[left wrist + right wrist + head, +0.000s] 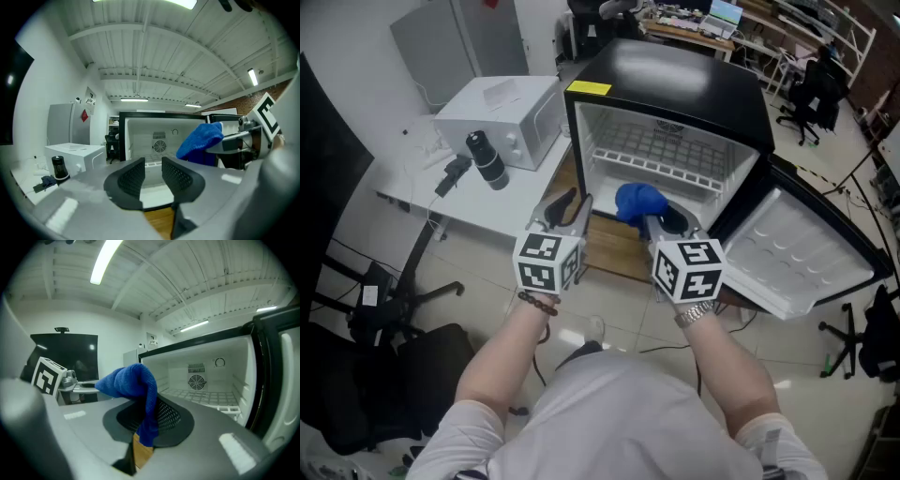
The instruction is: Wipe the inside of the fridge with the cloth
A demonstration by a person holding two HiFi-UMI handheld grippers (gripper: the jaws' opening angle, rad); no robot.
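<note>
**Cloth clamped on the right, at the mouth of the open fridge**

Far left, on the bench [483, 211]: a boxy white appliance [502, 117], hard and glossy, beside a black bottle [487, 161], cylindrical.

Next, the left gripper [566, 211]: ribbed black jaws parted, nothing between them, pointed at the fridge opening.

Centre, the fridge [675, 80]: black shell, smooth white lining, a wire shelf [661, 150] across it, a round fan grille [197, 381] on the back wall.

Straight ahead of the right gripper [664, 225], so probably just a forward push to reach the lining.

Clenched in those jaws: the cloth [639, 203], blue, nubbly, bunched above the tips and hanging limp below, at the lower edge of the opening and seemingly clear of the walls.

Nearer hand for the wipe: the right.

Far right: the door [806, 246], wide open, with moulded white racks.
</note>
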